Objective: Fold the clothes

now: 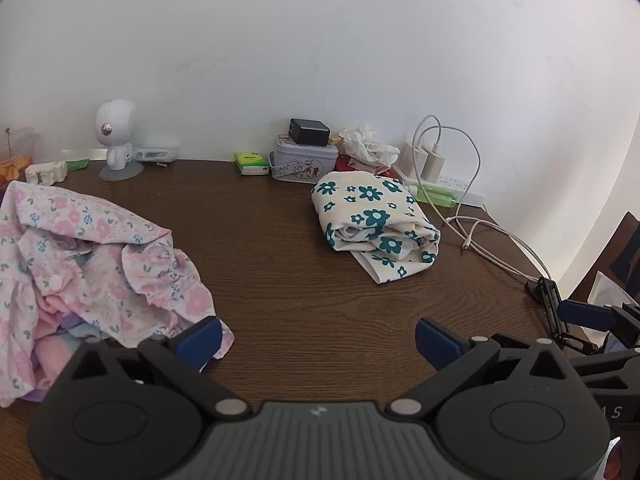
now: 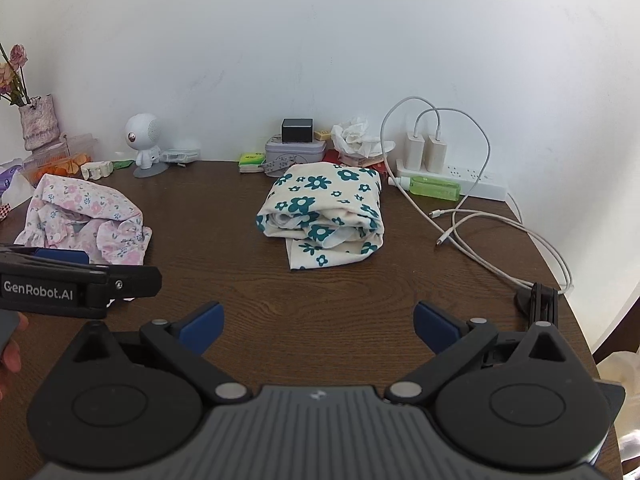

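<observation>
Both grippers hang empty and wide apart above the brown table, clothes lying ahead of them

The right gripper has its blue pads spread as far as they go, nothing between them, only bare table beneath; the folded cream garment with teal flowers lies straight ahead, apart from it, with open wood in between. The left gripper is likewise spread and holds nothing; its left pad sits just over the hem of the crumpled pink floral garment, contact unclear. White cables trail ahead-right toward the table's curved edge, beside a small black stand
</observation>
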The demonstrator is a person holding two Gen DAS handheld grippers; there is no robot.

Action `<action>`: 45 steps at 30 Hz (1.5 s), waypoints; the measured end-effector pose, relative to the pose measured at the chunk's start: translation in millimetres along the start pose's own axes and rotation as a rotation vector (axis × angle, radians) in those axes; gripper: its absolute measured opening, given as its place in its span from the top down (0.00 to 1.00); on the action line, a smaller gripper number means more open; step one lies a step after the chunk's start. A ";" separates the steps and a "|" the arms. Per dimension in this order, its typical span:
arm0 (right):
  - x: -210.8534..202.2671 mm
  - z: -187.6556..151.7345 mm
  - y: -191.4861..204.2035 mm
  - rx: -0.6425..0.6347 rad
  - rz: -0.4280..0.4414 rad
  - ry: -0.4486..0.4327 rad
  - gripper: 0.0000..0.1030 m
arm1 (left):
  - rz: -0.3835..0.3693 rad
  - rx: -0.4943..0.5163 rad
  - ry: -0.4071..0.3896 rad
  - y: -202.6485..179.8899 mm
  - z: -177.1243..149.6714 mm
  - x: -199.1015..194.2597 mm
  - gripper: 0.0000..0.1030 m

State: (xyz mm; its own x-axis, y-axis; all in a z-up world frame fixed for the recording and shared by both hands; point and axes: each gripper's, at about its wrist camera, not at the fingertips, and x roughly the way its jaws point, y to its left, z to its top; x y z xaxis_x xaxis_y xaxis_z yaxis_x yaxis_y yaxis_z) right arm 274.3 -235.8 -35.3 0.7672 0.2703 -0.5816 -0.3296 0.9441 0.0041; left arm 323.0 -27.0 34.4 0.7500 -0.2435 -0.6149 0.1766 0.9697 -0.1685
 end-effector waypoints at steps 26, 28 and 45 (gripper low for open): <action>-112.8 -88.2 25.3 0.066 0.073 -0.009 0.00 | 0.062 0.068 -0.018 -26.8 -106.7 -113.6 0.00; -120.1 -96.9 27.0 0.076 0.081 -0.007 0.00 | 0.055 0.066 -0.015 -26.6 -115.8 -120.0 0.00; -168.0 -156.2 43.6 0.067 0.075 0.048 0.00 | 0.053 0.057 0.003 -26.2 -184.8 -173.9 0.00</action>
State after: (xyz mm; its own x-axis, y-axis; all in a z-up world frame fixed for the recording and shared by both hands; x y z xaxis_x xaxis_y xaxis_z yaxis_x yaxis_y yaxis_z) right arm 45.1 -269.4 -64.4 0.7139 0.3330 -0.6160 -0.3465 0.9324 0.1024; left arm 70.1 -13.3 3.4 0.7571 -0.1919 -0.6245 0.1729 0.9807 -0.0918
